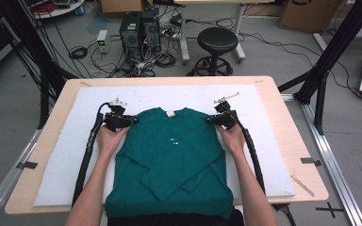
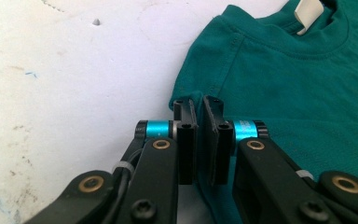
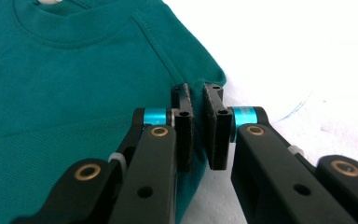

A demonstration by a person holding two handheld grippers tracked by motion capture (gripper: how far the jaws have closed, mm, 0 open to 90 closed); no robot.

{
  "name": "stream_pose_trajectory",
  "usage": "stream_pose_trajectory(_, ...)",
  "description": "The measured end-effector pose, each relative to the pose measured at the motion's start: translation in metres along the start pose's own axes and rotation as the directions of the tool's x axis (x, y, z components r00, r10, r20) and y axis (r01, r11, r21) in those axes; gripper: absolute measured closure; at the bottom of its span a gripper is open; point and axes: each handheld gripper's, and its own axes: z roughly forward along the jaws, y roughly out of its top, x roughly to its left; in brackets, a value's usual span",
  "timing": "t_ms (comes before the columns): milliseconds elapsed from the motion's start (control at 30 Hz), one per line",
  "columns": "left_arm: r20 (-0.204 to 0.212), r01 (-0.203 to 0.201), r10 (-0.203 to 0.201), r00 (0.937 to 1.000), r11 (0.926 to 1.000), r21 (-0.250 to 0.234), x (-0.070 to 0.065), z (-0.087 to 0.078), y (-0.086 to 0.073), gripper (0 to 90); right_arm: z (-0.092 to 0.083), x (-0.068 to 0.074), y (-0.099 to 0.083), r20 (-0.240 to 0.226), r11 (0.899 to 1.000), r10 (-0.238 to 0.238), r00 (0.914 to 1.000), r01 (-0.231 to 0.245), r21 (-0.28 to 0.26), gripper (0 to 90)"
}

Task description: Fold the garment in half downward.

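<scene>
1. Lying flat on a white mat (image 1: 264,141) that is covering the wooden tabletop (image 1: 301,141), a green shirt (image 1: 169,160) is resting with its collar pointing away from the person and both sleeves folded in across its middle; its lower hem is reaching the near edge of the tabletop.
2. At the left, the left claw (image 1: 131,120) is gripping the shirt's left shoulder corner. In the left gripper view the left claw (image 2: 199,140) is standing nearly closed, its two black pads pinching a thin fold of green cloth at the shirt's edge, right where the cloth is meeting the bare mat (image 2: 74,93).
3. In the middle, a small white label (image 1: 170,113) is showing inside the collar, and it is appearing again at the top of the left gripper view (image 2: 307,11).
4. At the right, the right claw (image 1: 212,119) is gripping the opposite shoulder corner. In the right gripper view the right claw (image 3: 198,130) is likewise standing almost shut, its pads clamping the folded corner of the shirt (image 3: 74,93), with the mat (image 3: 298,56) lying just beside it.
5. Both forearms are reaching in from the near edge, one along each side of the shirt.
</scene>
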Motion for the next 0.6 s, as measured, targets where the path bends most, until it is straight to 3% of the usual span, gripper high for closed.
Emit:
stream_pose_trajectory(200,0.016,0.01,-0.009,0.9998,0.999,-0.043,-0.006,-0.018,0.01,84.9,-0.019,-0.003,0.006,-0.018,0.998,0.016,0.9997,-0.017,-0.056,85.1)
stream_pose_trajectory(433,0.062,0.049,-0.04,0.9973,0.9888,-0.141,-0.01,-0.05,0.027,85.0,-0.046,0.003,0.018,-0.007,0.994,-0.013,0.9999,0.012,-0.108,85.2)
stream_pose_trajectory(500,0.06,0.044,-0.035,0.9976,0.9878,-0.15,-0.011,-0.055,0.034,85.0,-0.054,0.004,0.021,0.001,0.99,-0.009,1.0,0.009,-0.144,85.3)
stream_pose_trajectory(600,0.052,0.028,-0.02,0.9984,0.9873,-0.156,-0.013,-0.06,0.047,85.0,-0.061,0.001,0.026,-0.014,0.988,0.006,0.9999,-0.008,-0.154,85.3)
